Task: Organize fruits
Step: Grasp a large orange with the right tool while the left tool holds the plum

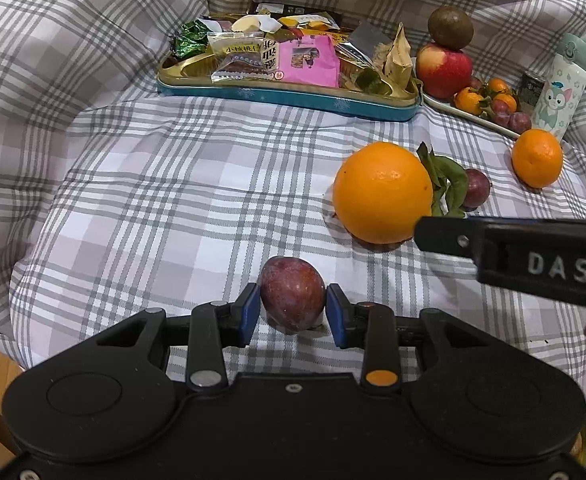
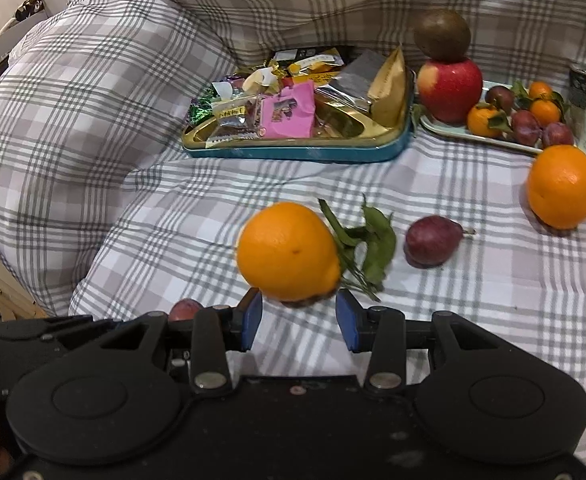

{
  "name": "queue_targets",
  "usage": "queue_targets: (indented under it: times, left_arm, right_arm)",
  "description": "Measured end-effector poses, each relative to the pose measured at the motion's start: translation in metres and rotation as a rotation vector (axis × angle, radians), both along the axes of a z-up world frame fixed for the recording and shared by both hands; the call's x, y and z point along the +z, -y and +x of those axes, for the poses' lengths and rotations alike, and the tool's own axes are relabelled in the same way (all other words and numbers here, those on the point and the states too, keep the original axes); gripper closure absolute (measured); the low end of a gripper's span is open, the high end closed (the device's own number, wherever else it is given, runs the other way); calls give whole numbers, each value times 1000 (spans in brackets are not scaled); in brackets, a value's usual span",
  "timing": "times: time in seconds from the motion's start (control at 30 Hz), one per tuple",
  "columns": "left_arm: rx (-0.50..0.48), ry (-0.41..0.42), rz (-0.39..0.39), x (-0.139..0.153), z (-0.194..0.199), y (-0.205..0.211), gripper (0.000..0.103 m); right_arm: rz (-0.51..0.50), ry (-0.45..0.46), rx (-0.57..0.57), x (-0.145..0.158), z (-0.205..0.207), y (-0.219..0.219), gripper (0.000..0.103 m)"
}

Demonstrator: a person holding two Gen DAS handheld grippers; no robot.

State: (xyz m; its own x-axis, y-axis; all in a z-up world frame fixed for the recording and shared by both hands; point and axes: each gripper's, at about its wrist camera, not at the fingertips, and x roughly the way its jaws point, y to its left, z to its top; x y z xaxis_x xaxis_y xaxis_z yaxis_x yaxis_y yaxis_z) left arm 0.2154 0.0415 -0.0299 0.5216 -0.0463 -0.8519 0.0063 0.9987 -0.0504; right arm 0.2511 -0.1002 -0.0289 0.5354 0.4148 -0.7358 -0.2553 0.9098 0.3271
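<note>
My left claw (image 1: 293,307) has its blue pads against both sides of a plum (image 1: 293,298) that sits on the checked bedspread (image 1: 153,200); I read it as closed on the fruit, though I can't see how firmly. My right claw (image 2: 299,312) is partly open and empty, its tips just short of the large orange (image 2: 288,251), which looks wider than the gap. The plum I judge light, smooth and easily bruised, so a gentle squeeze across its middle suits it. The orange should be heavier and firm; I'd take it at its widest girth. Further off, the fruit tray (image 1: 469,118) already holds an apple (image 1: 444,68) and small fruit.
</note>
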Motion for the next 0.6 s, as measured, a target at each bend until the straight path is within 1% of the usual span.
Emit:
queue_targets:
  times: [0.27,0.43,0.6]
  left_arm:
    - [-8,-5,-20,-2,-2,-1,58]
    - [-2,-10,-27,-4,-2,-3,58]
    - [2,-11,-36,-3,-3,-5,58]
  right_arm:
    - [-43,71,26,13,18,-10,57]
    - [-70,127,78,20,29,-19,54]
    - [-94,134,122,18,42,-30,54]
